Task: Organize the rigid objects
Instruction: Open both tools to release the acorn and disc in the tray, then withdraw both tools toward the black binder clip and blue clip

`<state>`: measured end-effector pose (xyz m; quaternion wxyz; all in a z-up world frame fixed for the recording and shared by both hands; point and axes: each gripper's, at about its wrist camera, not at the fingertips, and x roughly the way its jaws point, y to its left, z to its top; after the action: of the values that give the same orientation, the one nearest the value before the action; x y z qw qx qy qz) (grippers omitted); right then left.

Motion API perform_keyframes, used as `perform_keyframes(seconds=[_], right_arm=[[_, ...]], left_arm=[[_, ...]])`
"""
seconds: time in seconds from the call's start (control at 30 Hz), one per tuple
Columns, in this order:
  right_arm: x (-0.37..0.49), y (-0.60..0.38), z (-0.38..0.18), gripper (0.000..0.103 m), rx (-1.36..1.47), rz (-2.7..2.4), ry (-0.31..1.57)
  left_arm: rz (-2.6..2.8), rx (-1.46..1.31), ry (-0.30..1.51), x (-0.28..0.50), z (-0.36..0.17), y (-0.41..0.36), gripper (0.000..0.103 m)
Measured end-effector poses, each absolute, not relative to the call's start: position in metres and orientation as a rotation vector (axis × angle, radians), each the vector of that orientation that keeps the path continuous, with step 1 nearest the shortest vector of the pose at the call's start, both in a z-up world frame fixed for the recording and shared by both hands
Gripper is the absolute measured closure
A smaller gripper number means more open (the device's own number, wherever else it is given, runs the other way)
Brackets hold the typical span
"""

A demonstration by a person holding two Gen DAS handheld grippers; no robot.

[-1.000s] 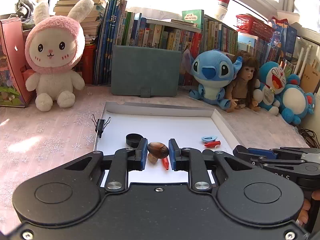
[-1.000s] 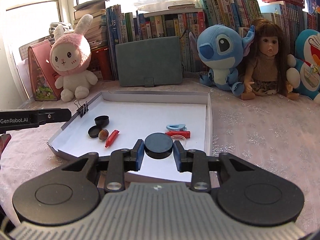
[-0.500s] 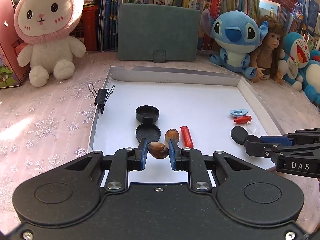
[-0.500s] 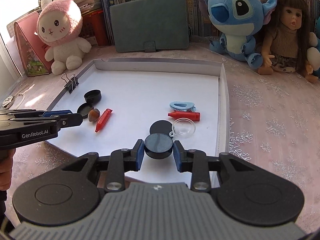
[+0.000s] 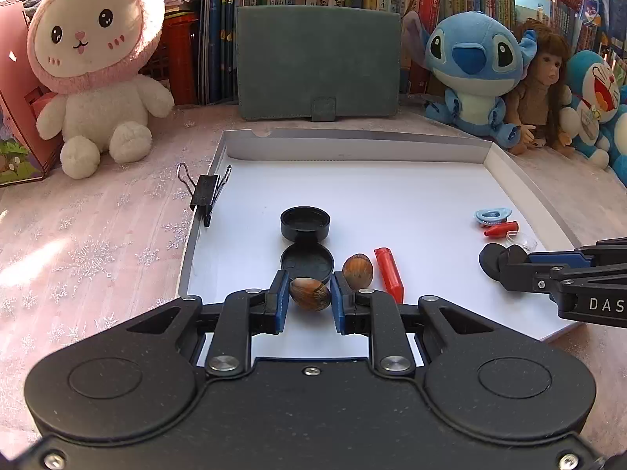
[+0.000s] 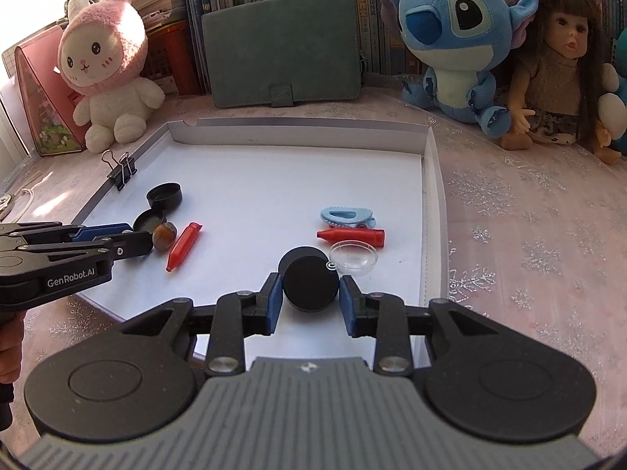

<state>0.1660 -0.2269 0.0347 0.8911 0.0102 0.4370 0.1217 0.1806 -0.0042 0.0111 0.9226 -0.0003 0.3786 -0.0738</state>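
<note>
My left gripper (image 5: pixel 309 293) is shut on a brown hazelnut (image 5: pixel 309 293), low over the near left part of the white tray (image 5: pixel 352 145). A second hazelnut (image 5: pixel 357 271), two black caps (image 5: pixel 305 223) and a red crayon (image 5: pixel 388 280) lie just ahead. My right gripper (image 6: pixel 309 293) has its jaws slightly apart around a black round lid (image 6: pixel 310 284) sitting against another black disc (image 6: pixel 294 260). Gaps show beside the lid. A clear dome (image 6: pixel 354 262), a red crayon (image 6: pixel 352 237) and a blue clip (image 6: pixel 347 217) lie beyond.
A black binder clip (image 5: pixel 205 194) grips the tray's left wall. Plush toys (image 5: pixel 94 62), a doll (image 6: pixel 556 62), a green case (image 5: pixel 317 62) and books stand behind the tray. A pink snowflake cloth (image 5: pixel 78 243) covers the table around it.
Both grippers have lowered and moved forward over the tray. The right gripper's jaws have widened off the black lid, which now rests on the tray. The left still holds the hazelnut.
</note>
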Motion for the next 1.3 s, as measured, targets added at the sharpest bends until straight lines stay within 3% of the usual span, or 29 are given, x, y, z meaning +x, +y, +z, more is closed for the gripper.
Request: perform_keyframes(seconds=[0.27, 0.37, 0.43, 0.5, 0.7, 1.3], right_arm=[[0.164, -0.228, 0.032, 0.064, 0.036, 0.25, 0.877], [0.159, -0.228, 0.032, 0.063, 0.03, 0.262, 0.865], [0.155, -0.227, 0.032, 0.059, 0.019, 0.269, 0.856], [0.15, -0.227, 0.034, 0.048, 0.007, 0.275, 0.841], [0.132, -0.225, 0.044, 0.04, -0.036, 0.311, 0.775], [0.068, -0.211, 0.055, 0.026, -0.142, 0.415, 0.65]], left_arm=[[-0.149, 0.001, 0.76, 0.179, 0.01, -0.004, 0.082], [-0.158, -0.002, 0.757, 0.175, 0.011, -0.003, 0.075], [-0.162, 0.0, 0.748, 0.171, 0.013, -0.002, 0.069], [-0.164, 0.009, 0.732, 0.164, 0.017, -0.001, 0.066], [-0.211, 0.019, 0.693, 0.138, 0.031, 0.001, 0.056], [-0.309, 0.023, 0.674, 0.062, 0.043, 0.012, 0.052]])
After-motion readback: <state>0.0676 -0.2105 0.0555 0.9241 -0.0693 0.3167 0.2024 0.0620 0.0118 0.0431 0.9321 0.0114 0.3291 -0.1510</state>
